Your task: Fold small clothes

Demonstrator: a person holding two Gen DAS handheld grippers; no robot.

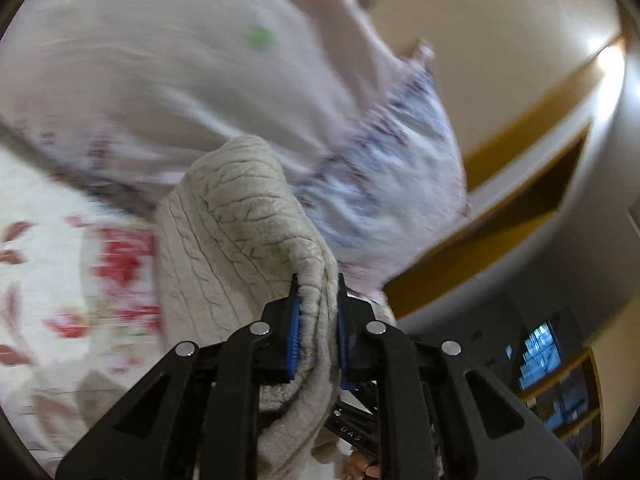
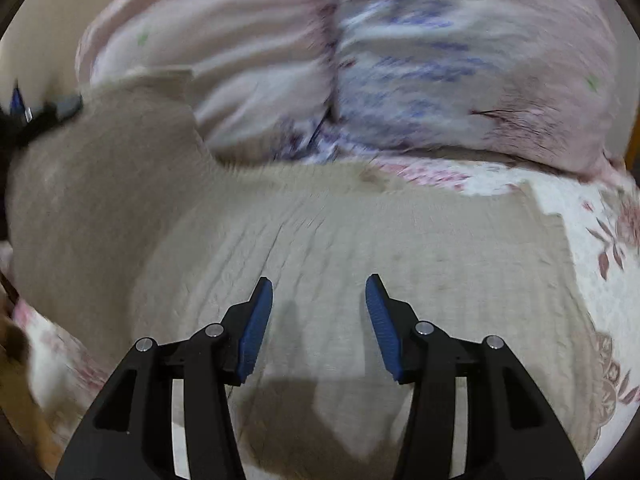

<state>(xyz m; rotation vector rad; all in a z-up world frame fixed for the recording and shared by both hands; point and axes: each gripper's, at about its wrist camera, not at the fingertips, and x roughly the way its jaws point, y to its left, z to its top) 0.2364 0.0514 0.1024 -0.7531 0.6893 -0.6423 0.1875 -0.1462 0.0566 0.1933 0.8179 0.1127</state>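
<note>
A beige ribbed knit garment [image 2: 340, 248] lies spread on a floral bedsheet [image 2: 600, 280]. My left gripper [image 1: 318, 292] is shut on a bunched edge of the beige garment [image 1: 228, 220] and lifts it off the bed. It also shows at the far left of the right wrist view [image 2: 28, 116], holding the raised part of the cloth. My right gripper [image 2: 319, 292] is open and empty, just above the flat part of the garment. Both views are motion-blurred.
Large pink and blue patterned pillows [image 2: 360, 68] lie behind the garment, and also show in the left wrist view [image 1: 200, 72]. A wooden headboard [image 1: 520, 184] and cream wall [image 1: 500, 40] are at the right. Shelves [image 1: 560, 392] stand at lower right.
</note>
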